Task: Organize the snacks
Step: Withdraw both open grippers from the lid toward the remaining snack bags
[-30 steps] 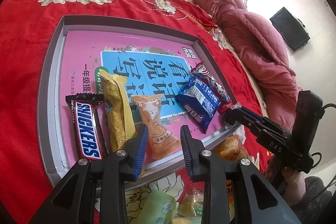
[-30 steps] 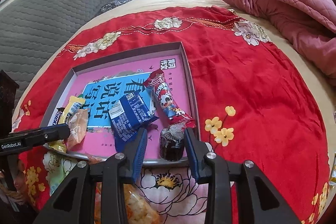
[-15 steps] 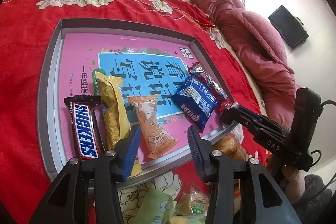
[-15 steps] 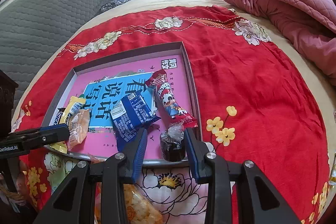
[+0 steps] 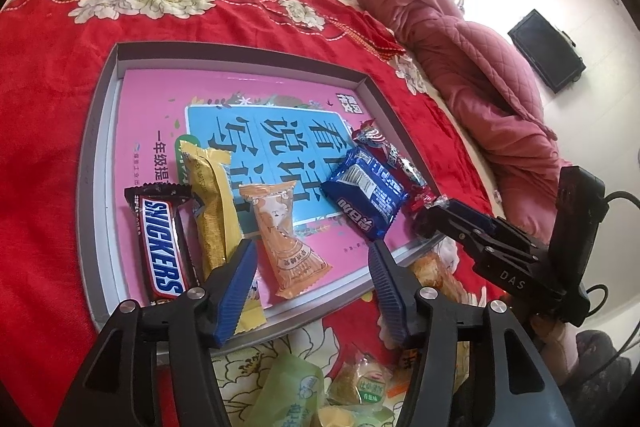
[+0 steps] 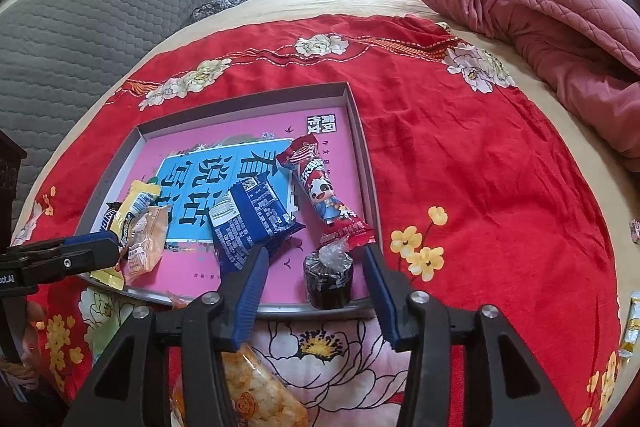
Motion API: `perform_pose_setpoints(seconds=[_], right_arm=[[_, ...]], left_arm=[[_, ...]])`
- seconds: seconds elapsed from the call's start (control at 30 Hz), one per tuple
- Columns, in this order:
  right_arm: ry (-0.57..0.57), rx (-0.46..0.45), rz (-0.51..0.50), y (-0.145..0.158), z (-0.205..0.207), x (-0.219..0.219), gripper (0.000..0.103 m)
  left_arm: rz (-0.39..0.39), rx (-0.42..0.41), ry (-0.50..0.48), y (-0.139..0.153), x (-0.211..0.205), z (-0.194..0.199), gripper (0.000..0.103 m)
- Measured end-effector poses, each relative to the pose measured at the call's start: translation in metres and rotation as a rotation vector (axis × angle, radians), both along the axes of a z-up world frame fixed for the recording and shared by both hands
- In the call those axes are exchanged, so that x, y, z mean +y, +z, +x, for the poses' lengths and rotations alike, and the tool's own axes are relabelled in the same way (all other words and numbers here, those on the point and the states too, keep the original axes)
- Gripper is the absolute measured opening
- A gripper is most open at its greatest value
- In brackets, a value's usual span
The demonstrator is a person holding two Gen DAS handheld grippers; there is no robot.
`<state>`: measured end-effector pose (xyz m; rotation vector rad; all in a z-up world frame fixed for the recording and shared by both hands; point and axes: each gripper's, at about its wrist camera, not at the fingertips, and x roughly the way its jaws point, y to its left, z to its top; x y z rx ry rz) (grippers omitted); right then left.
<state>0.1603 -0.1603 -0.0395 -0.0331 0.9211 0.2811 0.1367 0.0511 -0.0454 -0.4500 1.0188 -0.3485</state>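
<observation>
Jaws on both grippers have just been opening, left gripper [image 5: 312, 287] freeing the orange pack [image 5: 286, 239] and right gripper [image 6: 314, 287] the dark cup [image 6: 329, 281], both now resting in the tray [image 6: 362, 147].

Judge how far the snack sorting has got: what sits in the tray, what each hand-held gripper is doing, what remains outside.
Done: the tray holds a Snickers bar, yellow pack, orange pack, blue pack, red stick and dark sweet.

In hand: nothing. The left hand-held gripper and right hand-held gripper have just been opening, pads clear of the orange pack and sweet.

Left: the green packets and crisp bag outside.
</observation>
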Motion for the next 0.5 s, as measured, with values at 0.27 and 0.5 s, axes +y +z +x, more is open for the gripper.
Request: perform_pose_setpoints(seconds=[0.27, 0.5], right_arm=[[-0.008, -0.045, -0.028, 0.007, -0.003, 0.0, 0.06], [-0.017, -0.072, -0.025, 0.015, -0.004, -0.002, 0.071]], left_arm=[[0.015, -0.009, 0.005, 0.004, 0.001, -0.003, 0.064], [0.024, -0.018, 0.014, 0.009, 0.005, -0.006, 0.067]])
